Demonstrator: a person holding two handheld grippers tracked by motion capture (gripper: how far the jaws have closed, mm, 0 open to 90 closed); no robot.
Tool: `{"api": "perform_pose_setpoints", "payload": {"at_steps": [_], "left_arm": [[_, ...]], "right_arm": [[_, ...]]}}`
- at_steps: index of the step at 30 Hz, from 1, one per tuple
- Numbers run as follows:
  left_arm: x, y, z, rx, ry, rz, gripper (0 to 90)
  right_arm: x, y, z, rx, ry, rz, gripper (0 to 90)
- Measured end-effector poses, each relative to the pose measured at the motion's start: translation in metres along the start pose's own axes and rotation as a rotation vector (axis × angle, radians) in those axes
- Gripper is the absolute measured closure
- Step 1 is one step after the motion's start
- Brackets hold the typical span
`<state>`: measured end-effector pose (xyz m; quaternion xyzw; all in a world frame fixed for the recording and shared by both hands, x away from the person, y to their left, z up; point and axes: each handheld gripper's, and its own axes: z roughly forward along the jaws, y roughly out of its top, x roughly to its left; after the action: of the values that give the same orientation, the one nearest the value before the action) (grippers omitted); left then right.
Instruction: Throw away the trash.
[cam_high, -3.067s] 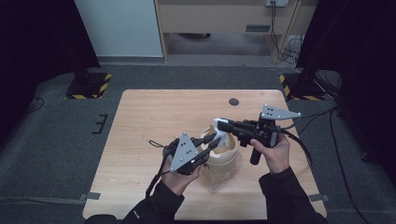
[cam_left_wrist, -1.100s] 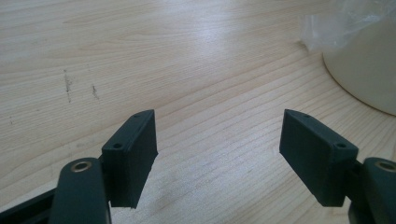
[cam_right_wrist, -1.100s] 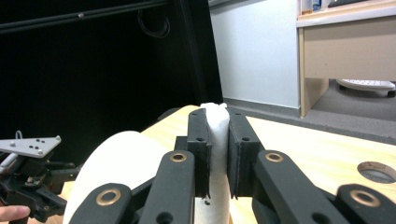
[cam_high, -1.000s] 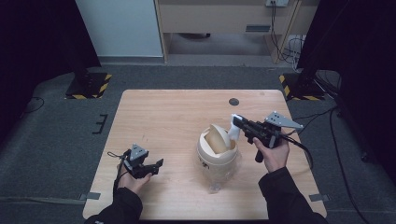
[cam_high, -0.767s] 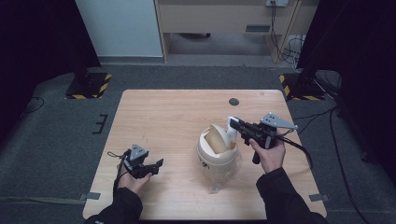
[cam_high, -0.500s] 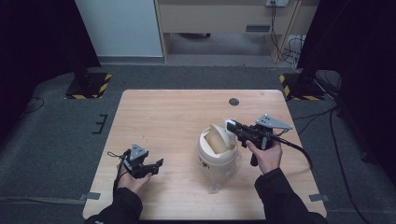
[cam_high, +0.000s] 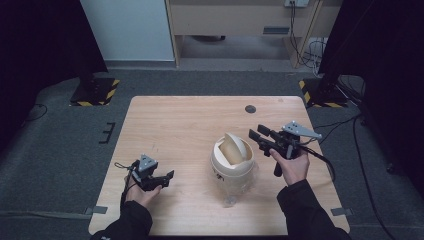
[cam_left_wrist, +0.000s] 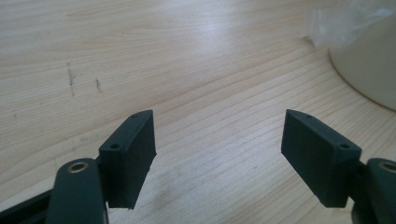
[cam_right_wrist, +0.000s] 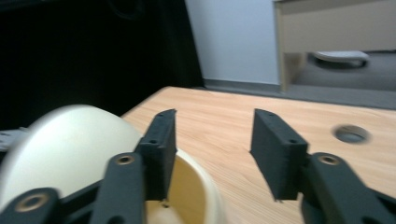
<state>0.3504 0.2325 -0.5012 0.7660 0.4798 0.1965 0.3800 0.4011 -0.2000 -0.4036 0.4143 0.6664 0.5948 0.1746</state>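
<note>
Wooden table (cam_high: 190, 125) carries a cream bin (cam_high: 232, 162); right claw (cam_high: 256, 135), at its 3 o'clock, has just been opening, empty; left claw (cam_high: 167, 177) gapes, empty.

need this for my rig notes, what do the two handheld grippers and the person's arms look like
Both the left gripper and the right gripper are black, each with two flat rectangular jaws showing small screw holes, and brass-coloured pivot pins at the linkages. Each carries a grey three-cornered plate on top. A thin black cable trails from each. The person wears dark long sleeves; both hands are bare.
</note>
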Motion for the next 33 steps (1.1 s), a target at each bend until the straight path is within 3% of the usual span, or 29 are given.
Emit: {"api": "perform_pose_setpoints", "payload": {"at_steps": [3, 14, 15, 24, 33], "left_arm": [[0.004, -0.002, 0.002, 0.021, 0.009, -0.007, 23.2], [0.012, -0.006, 0.006, 0.069, 0.031, -0.015, 19.7], [0.013, -0.006, 0.007, 0.071, 0.033, -0.014, 19.2], [0.022, -0.008, 0.008, 0.094, 0.049, -0.001, 17.4], [0.026, -0.01, 0.009, 0.115, 0.058, 0.01, 15.9]], "right_arm": [[-0.014, -0.011, -0.005, 0.048, -0.055, -0.001, 40.5], [-0.056, -0.048, -0.02, 0.169, -0.158, 0.041, 30.0], [-0.063, -0.054, -0.021, 0.202, -0.167, 0.042, 27.9], [-0.083, -0.075, -0.022, 0.311, -0.193, 0.013, 23.0], [-0.103, -0.094, -0.025, 0.436, -0.27, -0.018, 19.7]]}}
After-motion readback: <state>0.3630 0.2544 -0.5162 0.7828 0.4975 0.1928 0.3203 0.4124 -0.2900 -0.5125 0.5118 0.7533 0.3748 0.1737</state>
